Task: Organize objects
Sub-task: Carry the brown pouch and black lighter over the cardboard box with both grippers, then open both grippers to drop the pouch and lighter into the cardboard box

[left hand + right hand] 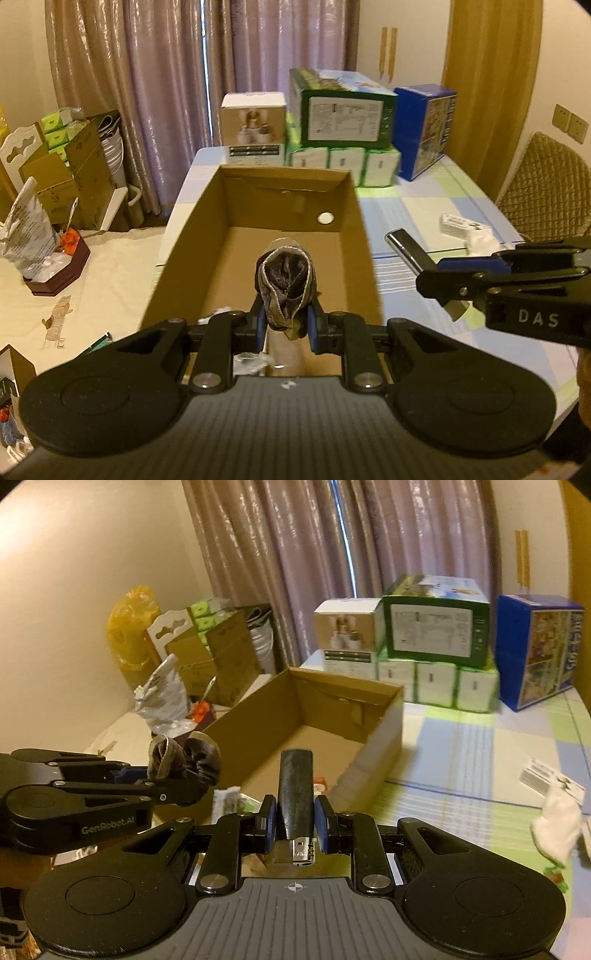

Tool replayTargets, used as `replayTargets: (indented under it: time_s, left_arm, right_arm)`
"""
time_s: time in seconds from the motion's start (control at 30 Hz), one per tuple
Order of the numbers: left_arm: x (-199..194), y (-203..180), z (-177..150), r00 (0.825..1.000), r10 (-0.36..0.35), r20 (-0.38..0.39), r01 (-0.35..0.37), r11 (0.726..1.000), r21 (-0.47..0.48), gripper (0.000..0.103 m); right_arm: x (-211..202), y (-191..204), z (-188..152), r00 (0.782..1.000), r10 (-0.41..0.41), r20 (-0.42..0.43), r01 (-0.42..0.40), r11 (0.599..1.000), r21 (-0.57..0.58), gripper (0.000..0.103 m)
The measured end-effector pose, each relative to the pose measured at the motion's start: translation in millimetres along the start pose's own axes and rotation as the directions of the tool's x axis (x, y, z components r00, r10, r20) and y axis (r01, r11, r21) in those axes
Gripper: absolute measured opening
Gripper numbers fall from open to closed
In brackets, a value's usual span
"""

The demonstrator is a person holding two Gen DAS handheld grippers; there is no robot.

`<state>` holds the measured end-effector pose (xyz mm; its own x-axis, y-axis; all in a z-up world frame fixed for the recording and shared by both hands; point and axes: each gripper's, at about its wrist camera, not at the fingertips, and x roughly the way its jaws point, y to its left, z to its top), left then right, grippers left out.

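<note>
Where curtains (166,92) hang, a checked tablecloth (436,206).

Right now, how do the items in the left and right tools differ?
The left tool grips a soft, crumpled bundle of dark cloth; the right tool grips a rigid, smooth black lighter. The cloth bulges beyond its pads; the lighter stands straight between them. Both are clamped and held near the open cardboard box.
</note>
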<state>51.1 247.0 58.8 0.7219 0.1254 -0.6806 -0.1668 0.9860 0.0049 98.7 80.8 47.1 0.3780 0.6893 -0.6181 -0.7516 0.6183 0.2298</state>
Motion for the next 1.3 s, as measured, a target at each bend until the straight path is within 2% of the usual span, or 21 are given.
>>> replayTargets:
  time_s: [0.3, 0.73, 0.8, 0.9, 1.3]
  left_arm:
    - [29, 24, 4, 0.999, 0.020, -0.039, -0.020, 1.000, 0.012, 0.018]
    - [62, 42, 7, 0.998, 0.020, -0.068, -0.020, 1.000, -0.001, 0.018]
    - [69, 43, 8, 0.997, 0.018, -0.070, -0.018, 1.000, -0.003, 0.022]
    - [78, 42, 8, 0.997, 0.046, -0.069, -0.046, 0.999, -0.003, 0.040]
    - [65, 53, 4, 0.997, 0.066, -0.049, -0.069, 0.997, -0.041, 0.042]
  right_arm:
    - [36, 5, 16, 0.999, 0.018, -0.040, -0.017, 1.000, 0.012, 0.019]
    - [74, -1, 17, 0.996, -0.002, -0.086, 0.004, 1.000, 0.024, 0.019]
    - [78, -3, 18, 0.996, -0.006, -0.089, 0.008, 1.000, 0.029, 0.019]
    - [82, -6, 18, 0.996, -0.007, -0.093, 0.010, 0.999, 0.041, 0.019]
    - [88, -12, 15, 0.995, -0.003, -0.100, 0.009, 0.998, 0.062, 0.019]
